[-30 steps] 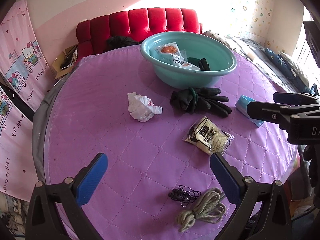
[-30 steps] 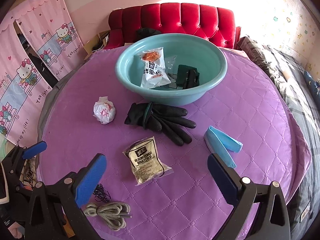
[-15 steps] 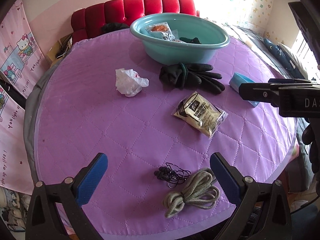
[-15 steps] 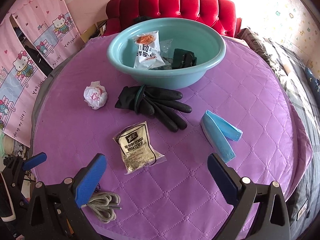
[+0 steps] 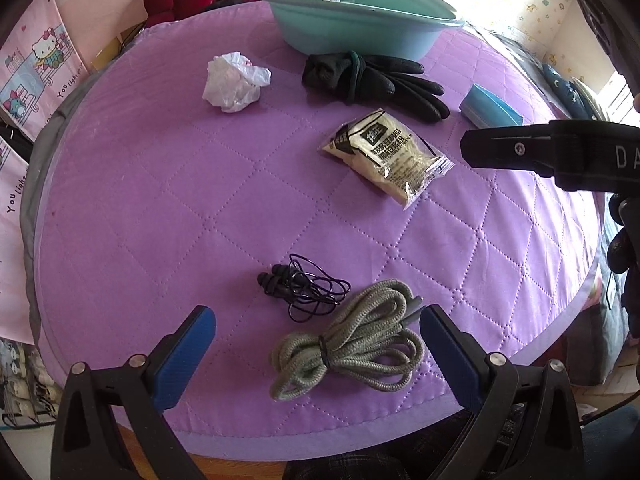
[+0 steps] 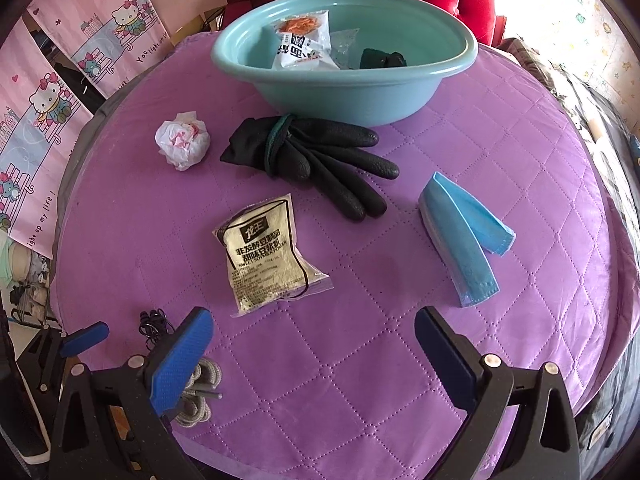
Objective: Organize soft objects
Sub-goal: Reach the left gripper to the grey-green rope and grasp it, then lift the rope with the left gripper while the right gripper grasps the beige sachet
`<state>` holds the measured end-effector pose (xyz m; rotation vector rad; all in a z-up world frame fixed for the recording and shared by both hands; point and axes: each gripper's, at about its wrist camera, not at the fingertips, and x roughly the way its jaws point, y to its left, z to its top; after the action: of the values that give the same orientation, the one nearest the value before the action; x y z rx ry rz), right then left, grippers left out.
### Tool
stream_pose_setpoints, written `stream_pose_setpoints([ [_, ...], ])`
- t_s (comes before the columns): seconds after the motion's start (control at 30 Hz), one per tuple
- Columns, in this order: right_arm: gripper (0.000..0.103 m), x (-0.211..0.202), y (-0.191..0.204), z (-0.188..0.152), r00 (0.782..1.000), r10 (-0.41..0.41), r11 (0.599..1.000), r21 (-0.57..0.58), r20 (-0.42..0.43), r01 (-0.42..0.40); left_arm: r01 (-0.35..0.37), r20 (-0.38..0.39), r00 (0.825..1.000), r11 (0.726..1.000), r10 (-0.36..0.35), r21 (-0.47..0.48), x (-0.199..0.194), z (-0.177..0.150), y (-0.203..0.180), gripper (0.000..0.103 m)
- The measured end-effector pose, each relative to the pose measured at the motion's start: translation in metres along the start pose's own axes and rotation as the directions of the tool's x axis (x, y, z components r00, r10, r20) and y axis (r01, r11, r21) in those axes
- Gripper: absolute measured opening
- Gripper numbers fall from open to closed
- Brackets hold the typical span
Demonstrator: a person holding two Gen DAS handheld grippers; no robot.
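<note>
The left gripper (image 5: 316,356) hung low over the near edge of the round purple quilted counter (image 5: 168,200), its jaws spread wide and gripping nothing; the coiled grey-green rope (image 5: 348,354) lay on the counter between the two blue pads (image 5: 182,358), with the right pad just beside the rope's plug end, though contact could not be told. Just beyond the rope sat a tangle of black earphones (image 5: 304,286). Farther back, from left to right, lay a crumpled white plastic bag (image 5: 234,82), a pair of black gloves (image 5: 372,80) close against the teal basin (image 5: 352,32), a soy powder packet (image 5: 386,158) and a folded blue face mask (image 5: 490,106). The right gripper (image 6: 314,354) hovered over the counter's near side with its jaws likewise wide apart and empty, the soy powder packet (image 6: 266,254) just ahead of its left pad and the mask (image 6: 460,236) ahead to the right. The basin (image 6: 348,88) already held snack packets (image 6: 304,42) and a dark item.
</note>
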<state>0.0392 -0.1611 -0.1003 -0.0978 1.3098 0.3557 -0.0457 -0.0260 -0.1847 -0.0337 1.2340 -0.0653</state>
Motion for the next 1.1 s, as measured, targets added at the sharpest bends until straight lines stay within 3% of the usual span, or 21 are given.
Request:
stream_pose_setpoints([
  [0.4,0.103,0.017,0.001,-0.003,0.999,0.025,0.999,-0.046,-0.043,-0.027,-0.023,-0.058,0.998,0.998,0.02,-0.055,0.02,-0.018,-0.007,0.102],
  [0.43,0.103,0.018,0.002,-0.003,0.999,0.027,0.998,-0.05,-0.044,-0.029,-0.015,-0.064,0.998,0.998,0.012,-0.06,0.021,-0.02,-0.007,0.093],
  [0.47,0.103,0.019,0.003,-0.002,0.999,0.029,0.998,-0.053,-0.045,-0.032,-0.005,-0.068,0.998,0.998,0.0,-0.064,0.021,-0.021,-0.006,0.077],
  [0.57,0.103,0.02,0.005,0.001,0.998,0.037,0.998,-0.057,-0.043,-0.039,-0.012,-0.053,0.999,0.998,0.009,-0.056,0.018,-0.025,-0.005,0.056],
  [0.67,0.103,0.021,0.007,0.003,0.998,0.045,0.997,-0.06,-0.045,-0.048,0.044,-0.06,0.997,0.997,-0.048,-0.065,0.013,-0.028,-0.006,0.039],
  [0.97,0.103,0.023,0.009,0.018,0.998,0.057,0.996,-0.061,-0.027,-0.059,0.134,-0.009,0.991,0.989,-0.135,-0.069,-0.017,-0.026,-0.005,0.033],
  [1.1,0.103,0.022,0.009,0.021,0.998,0.06,0.996,-0.067,-0.025,-0.061,0.129,0.034,0.991,0.989,-0.127,-0.071,-0.036,-0.017,0.001,0.033],
])
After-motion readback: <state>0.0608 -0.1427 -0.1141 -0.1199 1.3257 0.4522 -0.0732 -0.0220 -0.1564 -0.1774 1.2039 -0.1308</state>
